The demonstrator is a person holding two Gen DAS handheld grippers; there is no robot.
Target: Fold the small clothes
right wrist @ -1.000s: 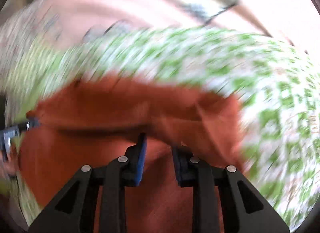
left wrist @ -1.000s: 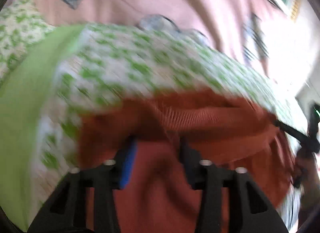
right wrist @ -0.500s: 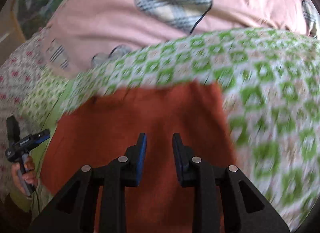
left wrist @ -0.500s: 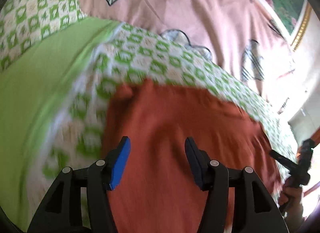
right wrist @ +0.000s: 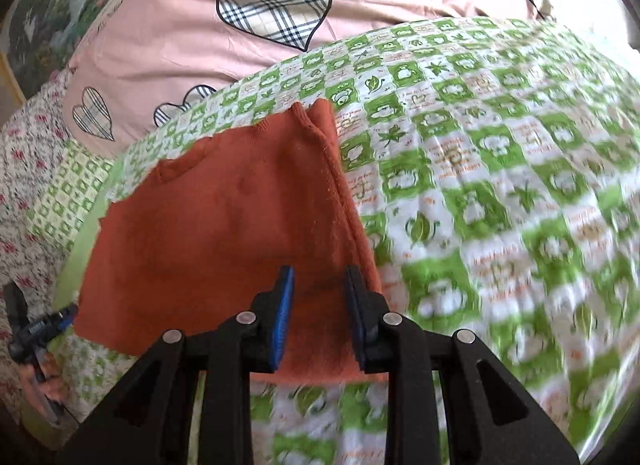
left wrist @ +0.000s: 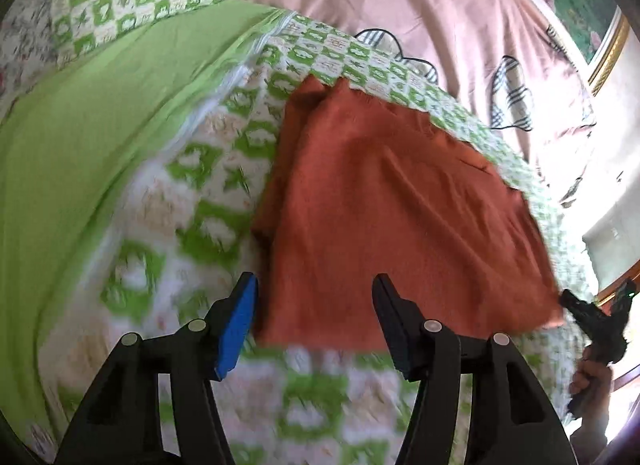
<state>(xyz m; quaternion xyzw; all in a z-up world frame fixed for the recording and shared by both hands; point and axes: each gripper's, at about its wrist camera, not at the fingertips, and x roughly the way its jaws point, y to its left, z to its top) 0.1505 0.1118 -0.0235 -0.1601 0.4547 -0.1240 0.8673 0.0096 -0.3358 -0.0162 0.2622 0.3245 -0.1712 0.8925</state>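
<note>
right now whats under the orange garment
The orange garment lies flat on the green checked quilt. The quilt shows all around it; anything directly beneath is covered.

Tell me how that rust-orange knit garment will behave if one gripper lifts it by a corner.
The rust-orange garment will probably drape and sag: it lies limp with soft wrinkles on the green checked quilt. Its stacked edges suggest folded layers that may slide apart. The fuzzy knit looks grippy rather than slippery.
</note>
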